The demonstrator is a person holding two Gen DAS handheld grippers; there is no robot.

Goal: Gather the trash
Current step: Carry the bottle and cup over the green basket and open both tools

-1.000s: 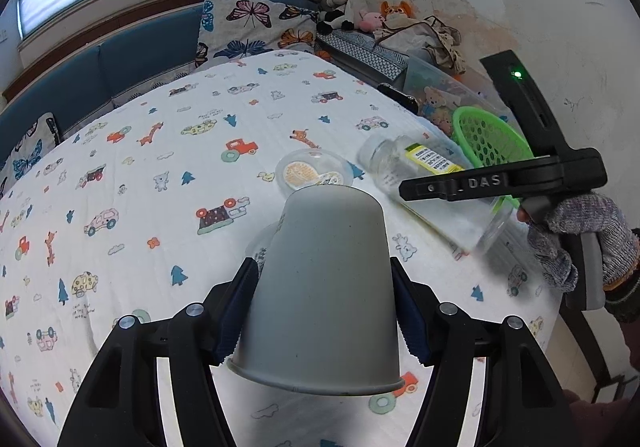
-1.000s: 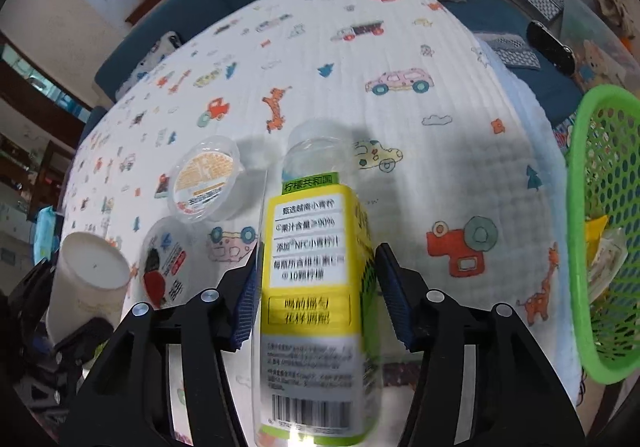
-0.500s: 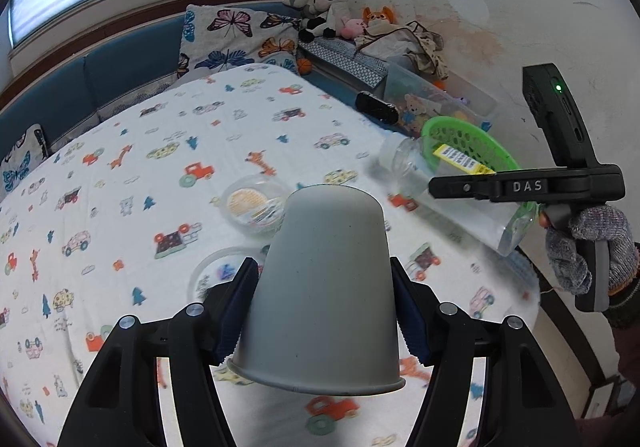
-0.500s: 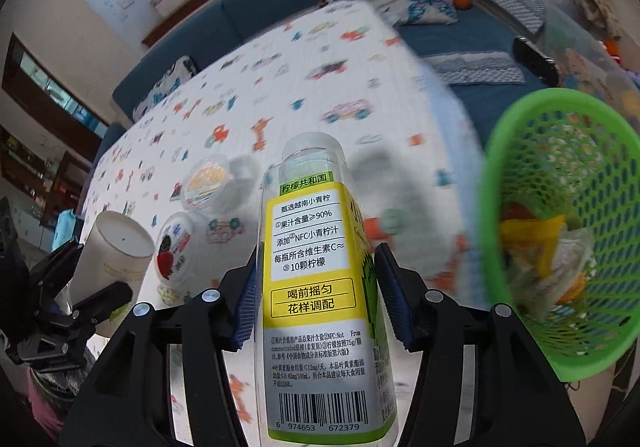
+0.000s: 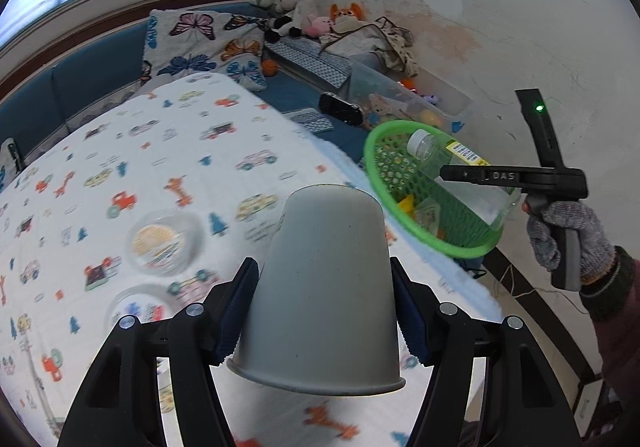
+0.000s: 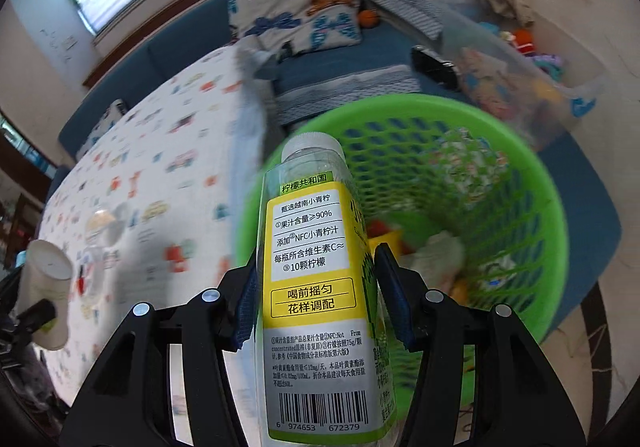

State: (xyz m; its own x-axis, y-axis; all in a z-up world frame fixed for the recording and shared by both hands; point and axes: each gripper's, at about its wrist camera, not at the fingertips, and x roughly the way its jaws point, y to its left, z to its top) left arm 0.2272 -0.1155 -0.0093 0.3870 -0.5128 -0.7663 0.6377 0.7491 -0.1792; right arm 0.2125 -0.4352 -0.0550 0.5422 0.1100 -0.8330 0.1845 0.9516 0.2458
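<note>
Both grippers have swung rightward since a second ago, off the middle of the table and toward the green basket [image 6: 532, 215], which now fills much of the right wrist view. Nearest in that view, the right gripper [image 6: 316, 299] pinches a clear plastic bottle [image 6: 316, 287] with a yellow label between its blue pads, cap end pointing away and lying over the basket's near rim. Inside the basket sit crumpled wrappers and other scraps, blurred. In the left wrist view the left gripper [image 5: 324, 299] clamps an upturned grey paper cup [image 5: 326, 287], its rim toward the camera and its base away, above the right edge of the table [image 5: 168, 151] covered with a cartoon-car cloth. Just left of the cup, two clear round plastic lids [image 5: 160, 243] lie on the cloth, one nearer and one farther. To the right, a gloved hand [image 5: 568, 235] grips the other tool's handle, with the bottle over the basket. Farther off, a butterfly cushion [image 5: 200, 43] and plush toys [image 5: 296, 7] rest on the blue bench by the wall.
</note>
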